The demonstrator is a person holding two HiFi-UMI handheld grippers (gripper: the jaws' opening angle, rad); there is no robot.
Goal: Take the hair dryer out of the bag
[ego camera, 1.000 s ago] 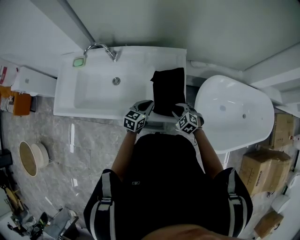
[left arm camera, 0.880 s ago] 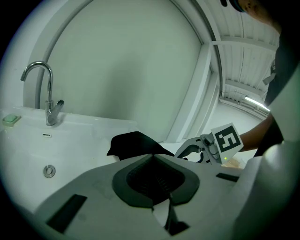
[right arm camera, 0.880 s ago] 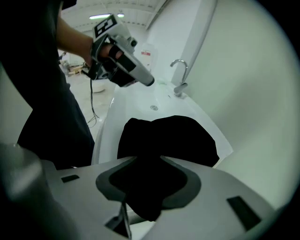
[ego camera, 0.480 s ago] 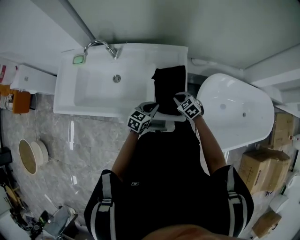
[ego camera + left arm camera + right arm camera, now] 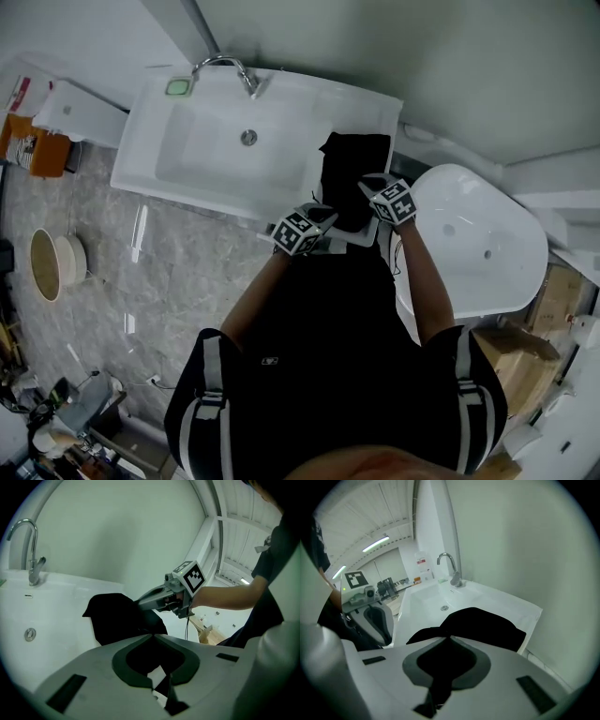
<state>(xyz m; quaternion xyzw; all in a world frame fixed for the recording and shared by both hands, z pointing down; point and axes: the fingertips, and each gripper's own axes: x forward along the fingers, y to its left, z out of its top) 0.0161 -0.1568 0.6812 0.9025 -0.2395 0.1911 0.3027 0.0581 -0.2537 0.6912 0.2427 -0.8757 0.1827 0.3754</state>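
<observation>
A black bag (image 5: 354,169) lies on the right end of the white sink counter (image 5: 281,112). The hair dryer is hidden. My left gripper (image 5: 323,220) is at the bag's near left corner. Its jaws meet at the tips (image 5: 152,635) on the edge of the black fabric (image 5: 115,616). My right gripper (image 5: 370,187) rests on the bag's near right part, shut, and black cloth (image 5: 487,625) runs down between its pads (image 5: 450,638). In the left gripper view the right gripper (image 5: 140,603) pokes into the bag's top. The left gripper (image 5: 377,620) appears at the left of the right gripper view.
The sink basin (image 5: 216,150) and its chrome faucet (image 5: 225,66) lie left of the bag. A white bathtub (image 5: 469,244) stands to the right, close to my right arm. Cardboard boxes (image 5: 511,347) sit further right on the floor. A wall rises right behind the counter.
Both grippers have moved forward onto the bag. The right one went from the bag's near edge further up its right side and closed its jaws on the cloth.
</observation>
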